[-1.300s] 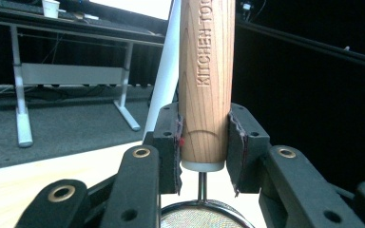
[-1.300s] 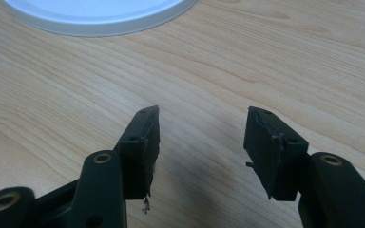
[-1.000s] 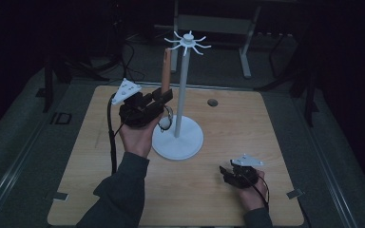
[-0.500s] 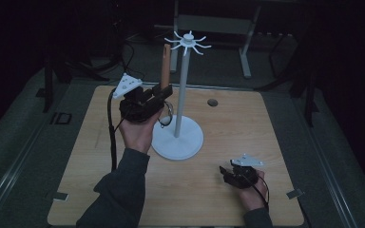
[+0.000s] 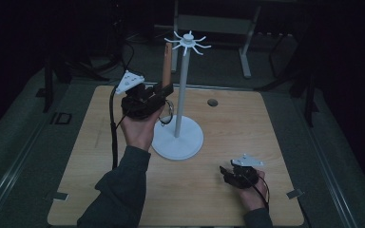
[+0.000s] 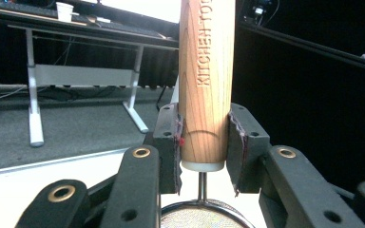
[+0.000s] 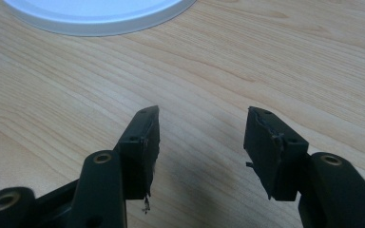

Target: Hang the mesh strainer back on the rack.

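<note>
The left gripper (image 6: 203, 156) pinches the strainer (image 5: 166, 90) low on its wooden handle, upright beside the stand (image 5: 182, 95), probably to hang it; the right gripper (image 7: 200, 137) rests spread on the table (image 5: 247, 123)

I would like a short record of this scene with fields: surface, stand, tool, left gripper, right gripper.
surface: wooden table
stand: white stand, round base on the table, hooks at the top
tool: strainer with wooden handle, handle upright, mesh end below the jaws
left gripper: left gripper, shut on the handle's lower end, beside the pole
right gripper: right gripper, jaws apart, holding nothing, low over the table near the base
</note>
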A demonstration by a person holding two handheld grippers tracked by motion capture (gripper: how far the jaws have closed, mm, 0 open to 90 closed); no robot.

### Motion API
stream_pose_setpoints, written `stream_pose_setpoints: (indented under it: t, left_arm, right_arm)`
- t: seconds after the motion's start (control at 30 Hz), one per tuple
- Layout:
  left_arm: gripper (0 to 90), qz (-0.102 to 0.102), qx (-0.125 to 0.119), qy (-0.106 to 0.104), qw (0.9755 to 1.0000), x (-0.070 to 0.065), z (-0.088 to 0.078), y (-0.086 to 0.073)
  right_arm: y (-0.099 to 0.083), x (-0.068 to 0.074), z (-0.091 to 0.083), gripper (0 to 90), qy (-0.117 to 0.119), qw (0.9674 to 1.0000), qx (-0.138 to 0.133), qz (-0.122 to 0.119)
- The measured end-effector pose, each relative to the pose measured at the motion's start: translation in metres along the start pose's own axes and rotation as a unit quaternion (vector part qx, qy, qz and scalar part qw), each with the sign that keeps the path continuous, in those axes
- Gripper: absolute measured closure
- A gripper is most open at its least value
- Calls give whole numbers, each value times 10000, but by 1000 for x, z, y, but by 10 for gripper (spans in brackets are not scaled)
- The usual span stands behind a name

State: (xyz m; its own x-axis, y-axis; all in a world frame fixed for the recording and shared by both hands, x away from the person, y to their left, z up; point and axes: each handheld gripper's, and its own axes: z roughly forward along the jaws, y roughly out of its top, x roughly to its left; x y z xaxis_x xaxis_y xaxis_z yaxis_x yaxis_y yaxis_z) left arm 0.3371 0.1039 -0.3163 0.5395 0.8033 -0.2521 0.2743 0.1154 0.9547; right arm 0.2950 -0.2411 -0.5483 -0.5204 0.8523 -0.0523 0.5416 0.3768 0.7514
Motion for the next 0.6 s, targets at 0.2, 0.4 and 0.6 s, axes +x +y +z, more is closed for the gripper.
stream_pose_setpoints:
  t: [0.2,0.4,0.6]
  left_arm:
    - [692,1,48,8,10000,-1,4,2]
    - [692,24,116,4,9999,-1,9,3]
    - [691,71,224,-16,9997,-2,15,1]
  right_arm:
    - [0,0,0,460,1,10000,-1,-2]
    - [0,0,0,460,-1,10000,-2,-5]
    - [0,0,0,460,0,10000,-4,-4]
